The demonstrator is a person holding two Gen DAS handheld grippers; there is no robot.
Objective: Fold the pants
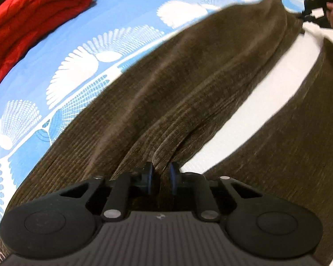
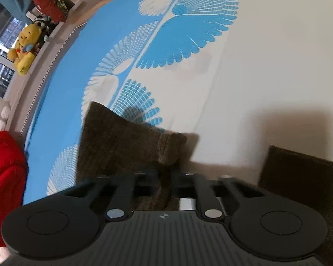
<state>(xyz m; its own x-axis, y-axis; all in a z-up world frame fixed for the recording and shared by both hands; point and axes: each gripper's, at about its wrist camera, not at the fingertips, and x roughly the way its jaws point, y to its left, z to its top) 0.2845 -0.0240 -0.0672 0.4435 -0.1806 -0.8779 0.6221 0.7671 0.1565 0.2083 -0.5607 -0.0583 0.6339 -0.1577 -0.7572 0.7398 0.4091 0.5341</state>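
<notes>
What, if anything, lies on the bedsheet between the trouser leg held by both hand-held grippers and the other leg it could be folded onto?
Nothing visible does. The left hand-held gripper and right hand-held gripper both pinch one brown pants leg; only bare bedsheet separates it from the other leg. The red garment lies on the opposite side.

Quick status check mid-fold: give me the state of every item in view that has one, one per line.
Left hand-held gripper: shut on the pants.
Right hand-held gripper: shut on the pants.
Pants: brown corduroy, one leg pulled taut between the two grippers, the other leg apart beside it, not yet folded over.
Red garment: folded, lying on the bedsheet.
Bedsheet: spread flat under the pants.
</notes>
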